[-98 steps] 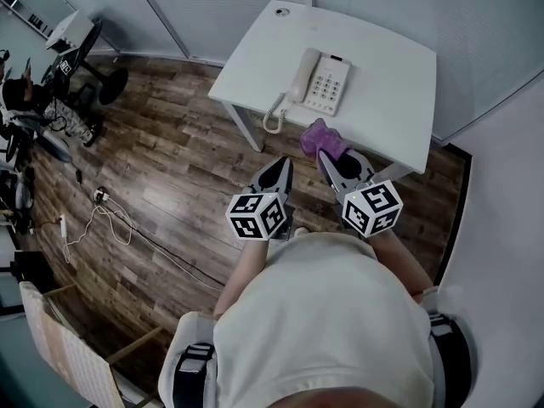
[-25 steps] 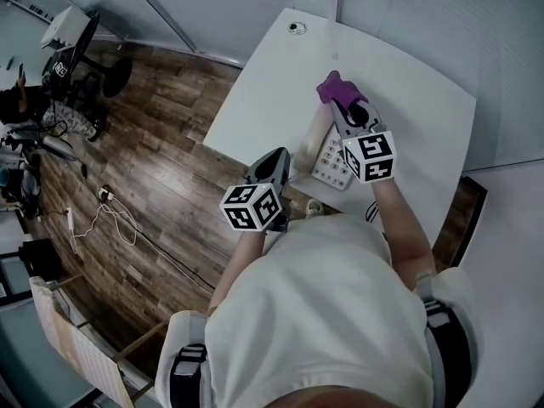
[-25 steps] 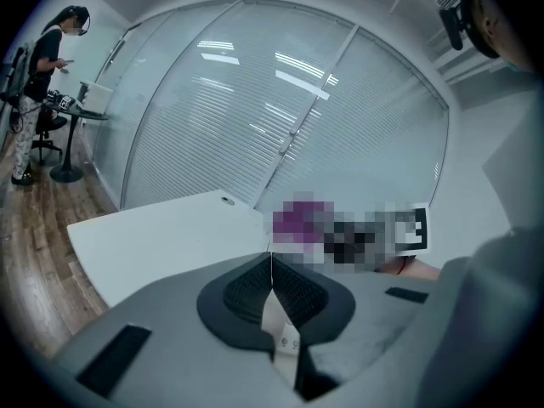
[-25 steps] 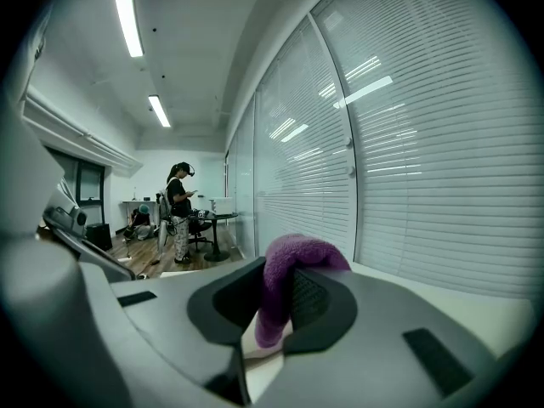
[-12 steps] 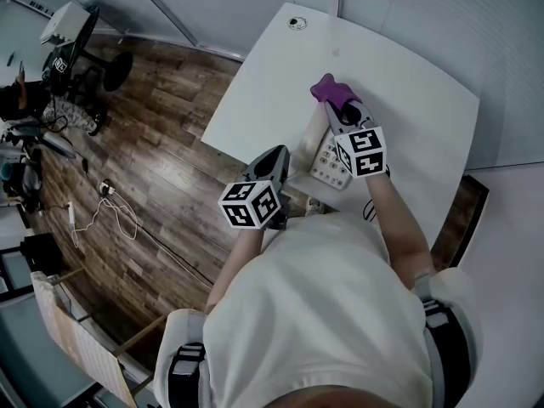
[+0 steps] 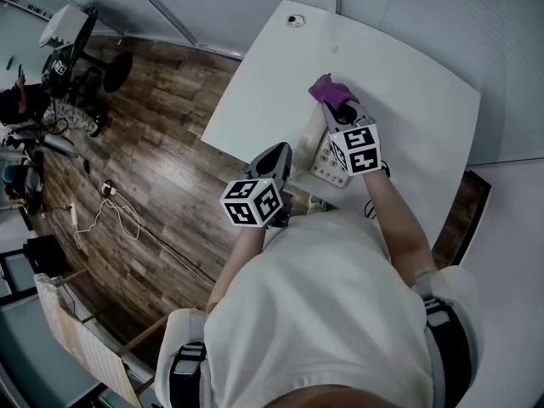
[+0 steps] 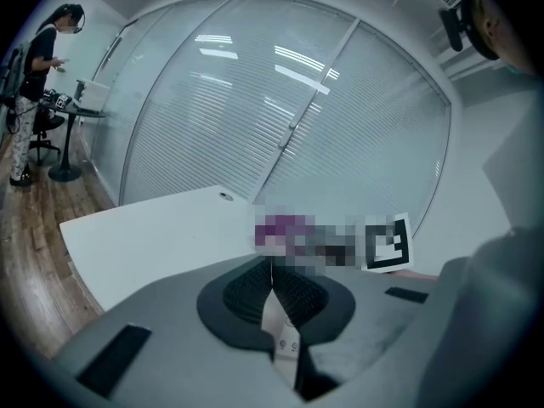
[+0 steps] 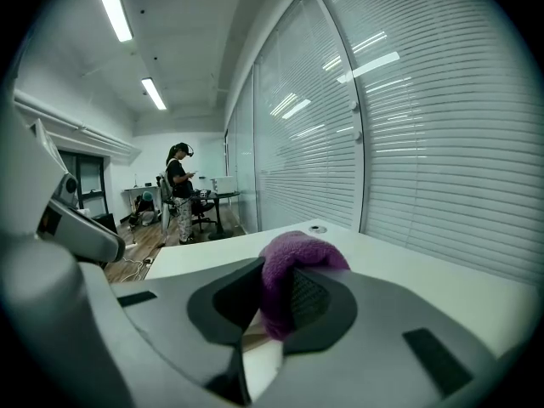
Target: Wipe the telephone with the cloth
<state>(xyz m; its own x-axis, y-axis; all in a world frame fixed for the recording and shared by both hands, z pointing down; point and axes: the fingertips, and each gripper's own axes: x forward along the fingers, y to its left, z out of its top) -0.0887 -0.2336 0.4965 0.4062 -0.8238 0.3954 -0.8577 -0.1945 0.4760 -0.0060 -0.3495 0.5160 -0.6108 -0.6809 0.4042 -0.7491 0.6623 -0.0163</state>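
Nearest the person, at the centre of the head view, the left gripper (image 6: 276, 154) hung at the near edge of the white table (image 6: 408, 83), its jaws pressed together on nothing. Just to its right, the right gripper (image 6: 337, 113) pinched the purple cloth (image 6: 328, 90) above the telephone (image 6: 325, 161), which lay on the table's near part.

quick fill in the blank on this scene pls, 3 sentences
1. The right gripper is shut on a ____ cloth.
2. The telephone sits on a ____ table.
3. The left gripper has its jaws ____, with nothing between them.

Missing words: purple; white; shut
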